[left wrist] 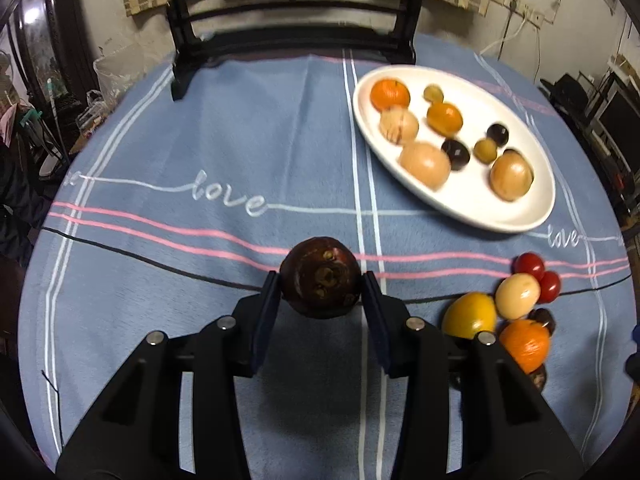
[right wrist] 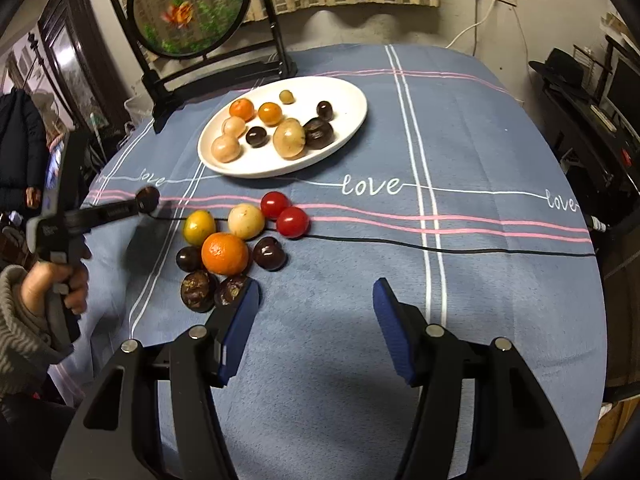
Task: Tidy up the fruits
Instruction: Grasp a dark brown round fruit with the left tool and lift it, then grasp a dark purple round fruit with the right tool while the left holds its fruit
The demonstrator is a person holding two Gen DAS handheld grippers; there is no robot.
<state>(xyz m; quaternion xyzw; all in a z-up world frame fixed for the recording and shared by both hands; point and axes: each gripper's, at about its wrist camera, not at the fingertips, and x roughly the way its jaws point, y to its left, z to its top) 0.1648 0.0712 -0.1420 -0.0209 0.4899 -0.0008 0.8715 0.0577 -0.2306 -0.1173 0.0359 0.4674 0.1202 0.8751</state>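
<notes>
My left gripper point(left wrist: 320, 282) is shut on a dark purple mangosteen point(left wrist: 320, 276), which hangs above the blue cloth with its shadow beneath. Seen from the right wrist, the same gripper point(right wrist: 146, 200) hovers left of the loose pile. That pile holds an orange point(right wrist: 225, 253), a yellow fruit point(right wrist: 199, 227), a pale fruit point(right wrist: 246, 221), two cherry tomatoes point(right wrist: 293, 222) and several dark fruits point(right wrist: 269, 253). A white oval plate point(right wrist: 340, 96) behind it carries several fruits. My right gripper point(right wrist: 316, 292) stands open over bare cloth, its left finger next to the pile's near edge.
A black-framed round goldfish screen point(right wrist: 188, 8) stands at the table's far edge behind the plate point(left wrist: 500, 220). A person's hand point(right wrist: 60, 288) in a grey sleeve holds the left gripper's handle. The table edge drops off to the right, with dark furniture beyond.
</notes>
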